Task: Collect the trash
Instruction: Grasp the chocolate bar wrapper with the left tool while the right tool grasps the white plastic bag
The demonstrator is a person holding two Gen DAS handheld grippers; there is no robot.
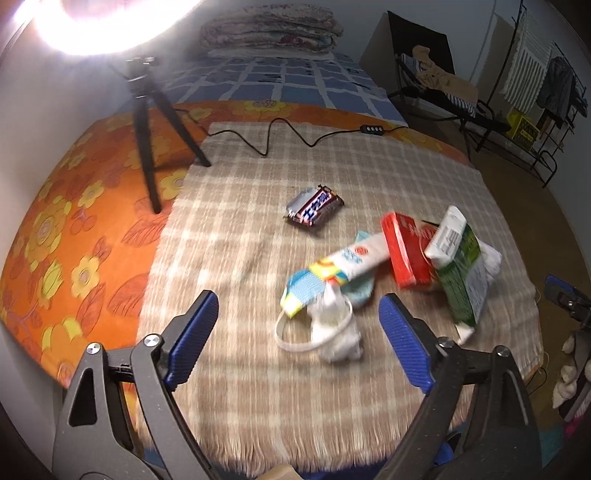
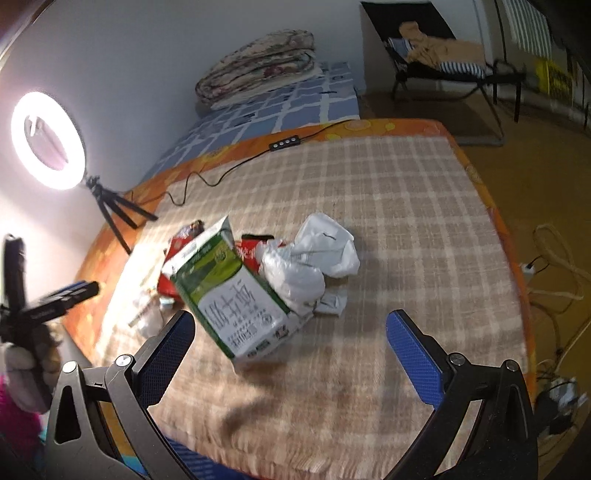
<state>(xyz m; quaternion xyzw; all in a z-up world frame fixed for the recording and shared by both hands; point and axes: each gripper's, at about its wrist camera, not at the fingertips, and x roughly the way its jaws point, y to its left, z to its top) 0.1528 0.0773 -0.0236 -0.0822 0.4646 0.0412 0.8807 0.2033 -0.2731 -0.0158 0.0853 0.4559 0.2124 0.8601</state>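
Note:
A pile of trash lies on the plaid blanket (image 1: 258,387). It holds a dark candy wrapper (image 1: 314,208), a long white and colourful box (image 1: 343,264), a red box (image 1: 404,251), a green-and-white carton (image 1: 460,273) and a crumpled white mask with a band (image 1: 332,332). My left gripper (image 1: 298,297) is open just above the mask and the colourful box, its pads touching nothing. My right gripper (image 2: 291,316) is open at the near end of the carton (image 2: 236,295), beside a crumpled white plastic bag (image 2: 314,258), and grips nothing. A red packet (image 2: 253,247) lies behind the carton.
A lit ring light (image 2: 48,140) on a black tripod (image 1: 147,122) stands at the back left, its cable (image 1: 280,136) running across the blanket. An orange floral sheet (image 1: 74,221) lies under the blanket. A folded quilt (image 1: 269,29), a chair with clothes (image 1: 436,74) and floor cables (image 2: 546,266) surround the bed.

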